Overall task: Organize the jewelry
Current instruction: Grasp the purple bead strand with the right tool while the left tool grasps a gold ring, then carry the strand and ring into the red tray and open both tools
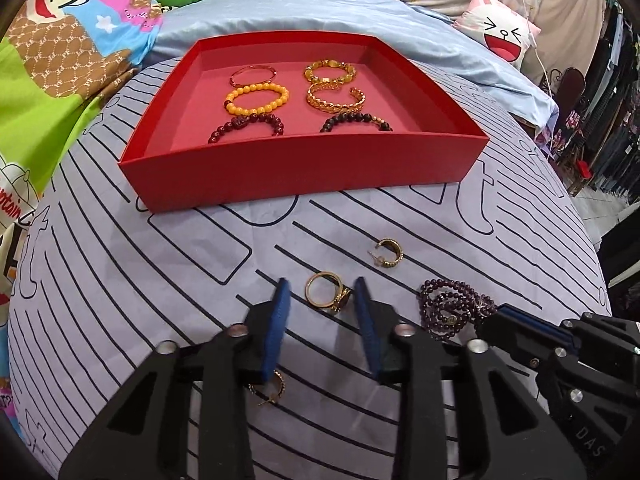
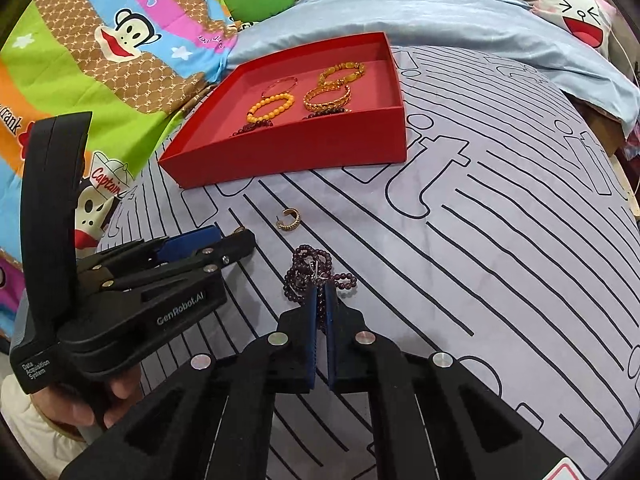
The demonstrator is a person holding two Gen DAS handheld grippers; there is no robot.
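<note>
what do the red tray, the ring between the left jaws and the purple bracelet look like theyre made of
Red tray: looks like matte cardboard, with flat thin walls, sharp folded corners and no shine.
Ring: gold-coloured polished metal by its bright glints, carrying a dark setting; real gold or plating cannot be told.
Purple bracelet: strands of small glossy dark purple beads, possibly stone or glass; the look leaves it open.

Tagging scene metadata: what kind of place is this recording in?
Likely a bedroom: the red tray sits on a bed's striped sheet, with a cartoon monkey quilt and a laughing-face pillow behind.
</note>
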